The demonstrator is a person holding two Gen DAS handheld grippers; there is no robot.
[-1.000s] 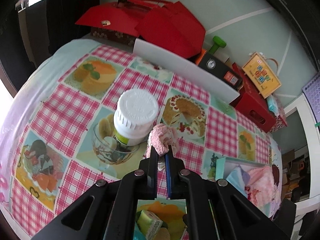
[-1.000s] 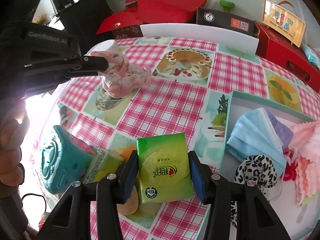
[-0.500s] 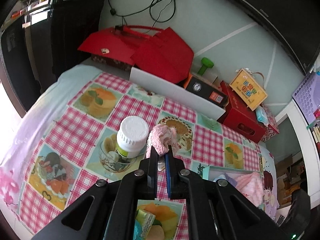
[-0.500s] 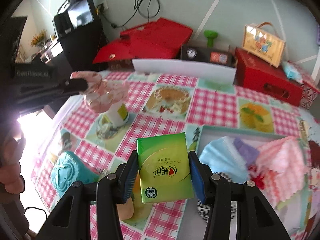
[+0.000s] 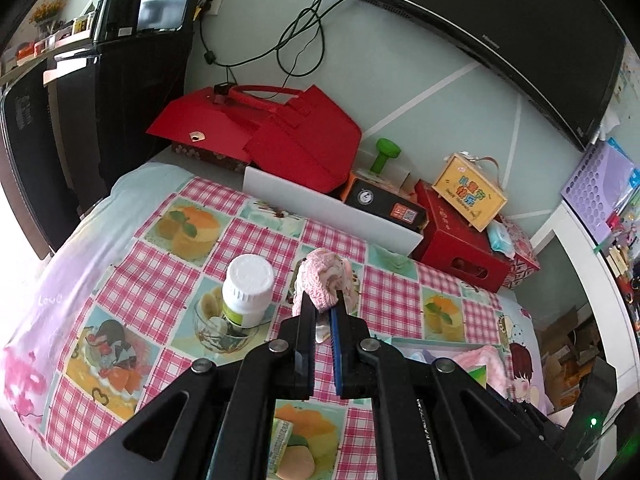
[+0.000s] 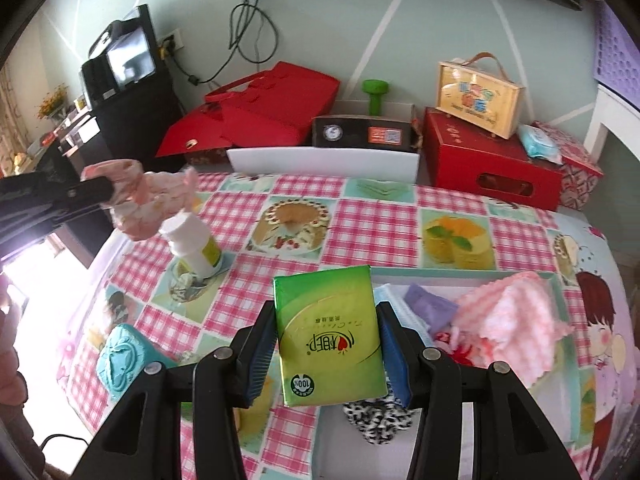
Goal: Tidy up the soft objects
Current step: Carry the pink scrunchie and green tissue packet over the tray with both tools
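Note:
My left gripper (image 5: 323,312) is shut on a crumpled pink cloth (image 5: 325,281), held in the air above the checked tablecloth (image 5: 160,280). The right wrist view shows that cloth (image 6: 148,204) at the left, over a white bottle (image 6: 196,244). My right gripper (image 6: 325,314) is shut on a green tissue pack (image 6: 329,340), both pads pressed on its sides. Behind it lies a teal-rimmed box (image 6: 440,274) holding a pink towel (image 6: 516,320), a purple cloth (image 6: 426,306) and a leopard scrunchie (image 6: 376,420).
The white bottle (image 5: 248,292) stands left of the pink cloth. A teal soft thing (image 6: 120,360) lies at the table's near left. Along the back wall are a white board (image 6: 320,162), red boxes (image 6: 488,164), a black box (image 6: 360,132) and a yellow case (image 6: 478,98).
Both grippers have risen with their loads still held; the table looks smaller and farther below, and more of the wall and screen has come into view.

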